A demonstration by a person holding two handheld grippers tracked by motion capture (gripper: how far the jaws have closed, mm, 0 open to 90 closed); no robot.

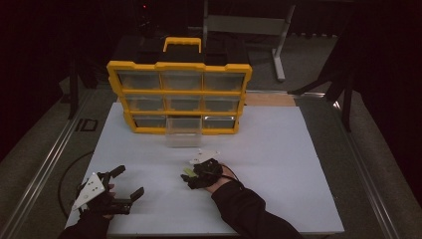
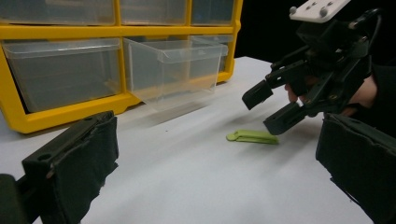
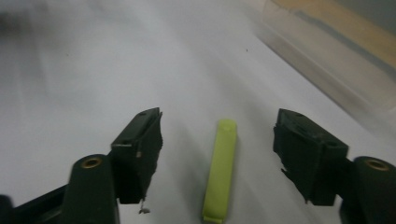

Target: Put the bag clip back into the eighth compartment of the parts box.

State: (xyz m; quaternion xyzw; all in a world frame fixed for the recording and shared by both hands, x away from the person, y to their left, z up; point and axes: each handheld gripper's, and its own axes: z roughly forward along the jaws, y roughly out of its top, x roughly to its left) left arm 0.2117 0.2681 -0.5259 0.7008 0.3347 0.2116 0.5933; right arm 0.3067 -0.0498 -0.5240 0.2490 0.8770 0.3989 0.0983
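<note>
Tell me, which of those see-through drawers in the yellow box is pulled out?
The bottom-row middle drawer of the yellow organizer: it juts forward over the white table, while the others sit flush in their slots.

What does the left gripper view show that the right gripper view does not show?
The left gripper view alone gives the yellow drawer cabinet, the whole pulled-out clear drawer, and the right hand-held gripper from the side, open just above the green clip. The right gripper view alone looks down between its own open jaws, with the clip lying between them. Both show the clip and the white table.
</note>
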